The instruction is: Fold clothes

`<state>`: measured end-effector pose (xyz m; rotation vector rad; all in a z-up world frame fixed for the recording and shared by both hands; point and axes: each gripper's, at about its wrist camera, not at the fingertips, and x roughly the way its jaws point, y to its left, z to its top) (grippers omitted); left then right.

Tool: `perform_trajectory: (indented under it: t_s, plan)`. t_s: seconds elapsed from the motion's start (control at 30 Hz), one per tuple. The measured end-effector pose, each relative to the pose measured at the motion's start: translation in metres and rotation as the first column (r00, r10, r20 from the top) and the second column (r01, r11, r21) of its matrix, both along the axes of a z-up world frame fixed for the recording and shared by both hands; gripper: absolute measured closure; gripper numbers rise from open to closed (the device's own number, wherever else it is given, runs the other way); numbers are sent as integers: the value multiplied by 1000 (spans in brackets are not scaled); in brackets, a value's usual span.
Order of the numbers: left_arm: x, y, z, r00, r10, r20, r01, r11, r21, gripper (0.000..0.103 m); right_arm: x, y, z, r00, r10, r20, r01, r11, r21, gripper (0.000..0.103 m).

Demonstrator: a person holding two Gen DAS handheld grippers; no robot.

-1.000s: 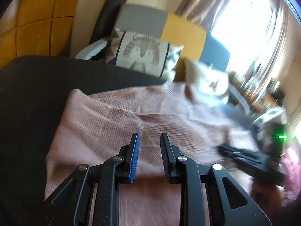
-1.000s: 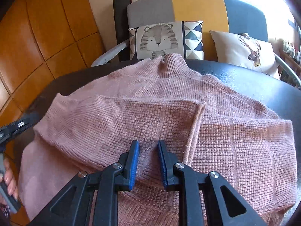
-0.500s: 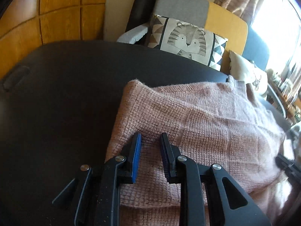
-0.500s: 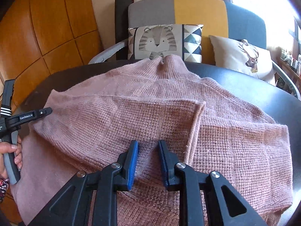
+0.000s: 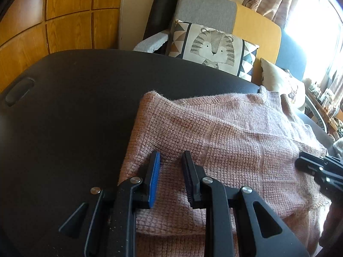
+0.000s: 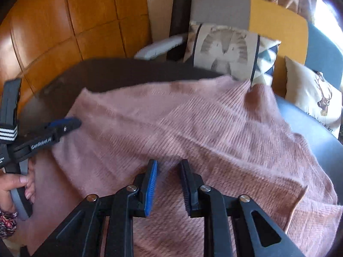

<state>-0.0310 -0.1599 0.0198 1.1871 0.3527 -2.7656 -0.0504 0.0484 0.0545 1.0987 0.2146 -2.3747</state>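
A pink knitted sweater (image 5: 225, 132) lies spread on the black table (image 5: 75, 117), with one panel folded over its middle. My left gripper (image 5: 171, 154) hovers over the sweater's left edge, its jaws a little apart with no cloth pinched between them. The right gripper (image 6: 168, 162) is low over the sweater (image 6: 193, 124) near its front middle. Its jaws are closing, and only the knit beneath shows in the gap. In the right wrist view the left gripper (image 6: 64, 126) reaches in from the left, held by a hand (image 6: 15, 184). The right gripper (image 5: 310, 167) shows at the left view's right edge.
Behind the table (image 6: 111, 72) stands a grey, yellow and blue sofa with a tiger cushion (image 5: 214, 47) and a deer cushion (image 6: 315, 98). Wooden wall panels (image 5: 53, 21) fill the left. A bright curtained window lies far right.
My left gripper has swung from the sweater's middle to its left edge and then settled. The right gripper has slid left over the sweater and rolled; its view is blurred now.
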Motion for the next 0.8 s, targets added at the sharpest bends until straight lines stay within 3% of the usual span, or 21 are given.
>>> perform_trajectory:
  t_s: [0.13,0.17,0.2,0.33,0.4,0.5,0.63,0.7,0.8]
  plan:
    - [0,0,-1,1000,0,-3,0,1000,4,79,-10,47,-9,986,-159,57,164,982,-98,87]
    - [0,0,-1,1000,-1,-3,1,1000,6,79,-13,57,-10,979,-183,88,194,972,-131,98]
    - [0,-1,-1,1000,-1,-5,1,1000,11,79,-15,67,-11,971,-206,121,224,961,-164,99]
    - [0,-3,-1,1000,0,-9,0,1000,27,79,3,70,9,971,-229,64,236,961,-147,94]
    - [0,-3,-1,1000,0,-9,0,1000,29,79,11,65,11,983,-174,57,181,972,-150,92]
    - [0,-2,-1,1000,0,-8,0,1000,26,79,12,65,2,989,-132,63,134,990,-42,93]
    - [-1,-1,0,1000,0,-6,0,1000,11,79,-1,113,8,962,-267,63,272,958,-89,96]
    - [-1,-1,0,1000,0,-7,0,1000,12,79,-6,133,9,947,-298,122,314,936,-156,99]
    - [-1,-2,0,1000,0,-9,0,1000,17,79,-6,126,26,946,-305,107,319,934,-162,94]
